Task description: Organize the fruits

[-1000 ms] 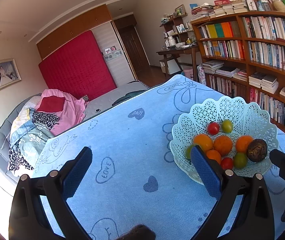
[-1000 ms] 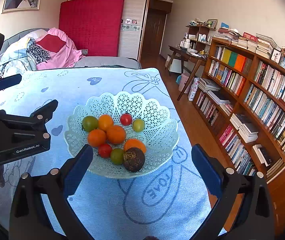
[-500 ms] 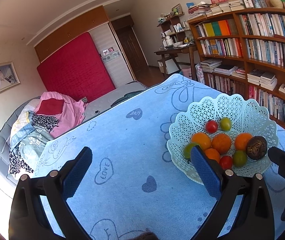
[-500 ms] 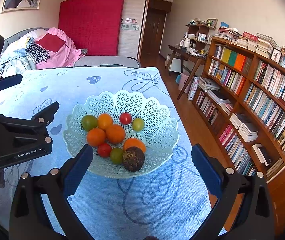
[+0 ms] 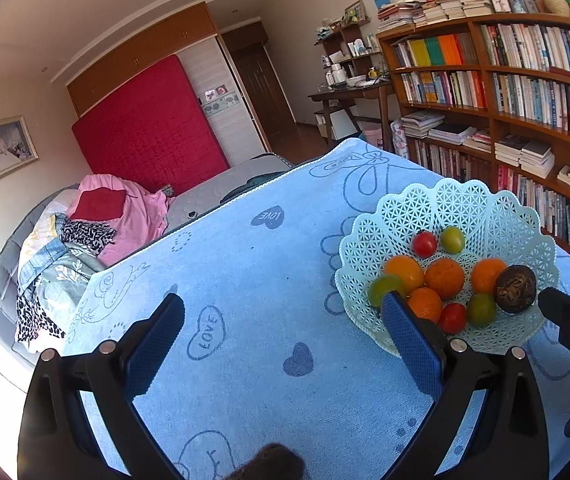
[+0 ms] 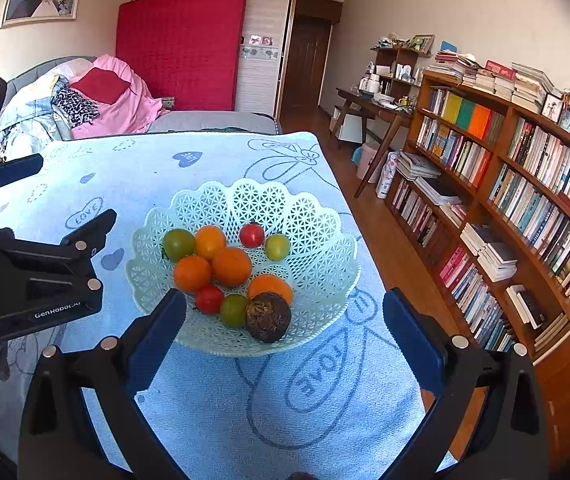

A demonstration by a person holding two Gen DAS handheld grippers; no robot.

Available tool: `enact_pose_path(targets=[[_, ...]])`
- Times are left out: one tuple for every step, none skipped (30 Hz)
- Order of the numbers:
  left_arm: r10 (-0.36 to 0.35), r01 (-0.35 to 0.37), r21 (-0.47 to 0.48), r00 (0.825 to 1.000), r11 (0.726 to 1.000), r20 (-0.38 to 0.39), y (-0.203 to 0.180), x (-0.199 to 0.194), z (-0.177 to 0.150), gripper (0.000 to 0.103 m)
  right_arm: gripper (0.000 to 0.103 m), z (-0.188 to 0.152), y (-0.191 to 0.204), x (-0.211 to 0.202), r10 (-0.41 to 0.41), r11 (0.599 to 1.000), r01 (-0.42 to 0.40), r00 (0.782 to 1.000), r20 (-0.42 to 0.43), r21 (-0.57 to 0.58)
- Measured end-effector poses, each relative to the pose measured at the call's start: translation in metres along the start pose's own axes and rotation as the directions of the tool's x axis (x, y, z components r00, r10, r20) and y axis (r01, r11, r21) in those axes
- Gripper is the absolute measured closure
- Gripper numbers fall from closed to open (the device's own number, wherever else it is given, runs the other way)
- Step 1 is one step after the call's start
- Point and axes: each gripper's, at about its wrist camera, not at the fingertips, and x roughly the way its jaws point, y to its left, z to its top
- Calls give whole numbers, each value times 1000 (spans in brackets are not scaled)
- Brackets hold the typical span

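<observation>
A pale green lattice basket [image 6: 317, 216] [image 5: 497, 216] sits on the blue towel-covered table [image 6: 205, 408] [image 5: 269, 272]. It holds several oranges [image 6: 231, 266], red tomatoes [image 6: 251, 235], green tomatoes [image 6: 178, 244] and a dark brown round fruit [image 6: 268, 317] [image 5: 514, 289] at its near edge. My right gripper [image 6: 283, 336] is open and empty, just in front of the basket. My left gripper [image 5: 281, 334] is open and empty over bare towel, left of the basket; its body shows in the right wrist view [image 6: 29, 276].
The table's right edge drops to a wooden floor [image 6: 397, 248] beside long bookshelves [image 6: 525, 200]. A bed with piled clothes [image 6: 85, 100] and a red mattress [image 6: 181, 48] stand beyond the table's far edge. A desk [image 6: 373, 108] stands further back.
Both grippers have shifted only slightly; the basket sits a little lower and closer in the right wrist view. Both stay open and empty.
</observation>
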Motion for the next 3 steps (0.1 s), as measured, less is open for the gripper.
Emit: enact_pose_path(targets=[[-1, 1, -8, 1000, 1000, -17, 3, 2, -2, 5, 3, -1, 2, 0, 4, 1000, -4, 1000, 1, -1], [0, -1, -18, 999, 1000, -37, 6, 5, -5, 5, 3, -1, 3, 0, 9, 1000, -9, 1000, 1, -1], [2, -3, -30, 998, 1000, -58, 11, 8, -8, 5, 3, -2, 5, 0, 17, 1000, -17, 1000, 2, 0]])
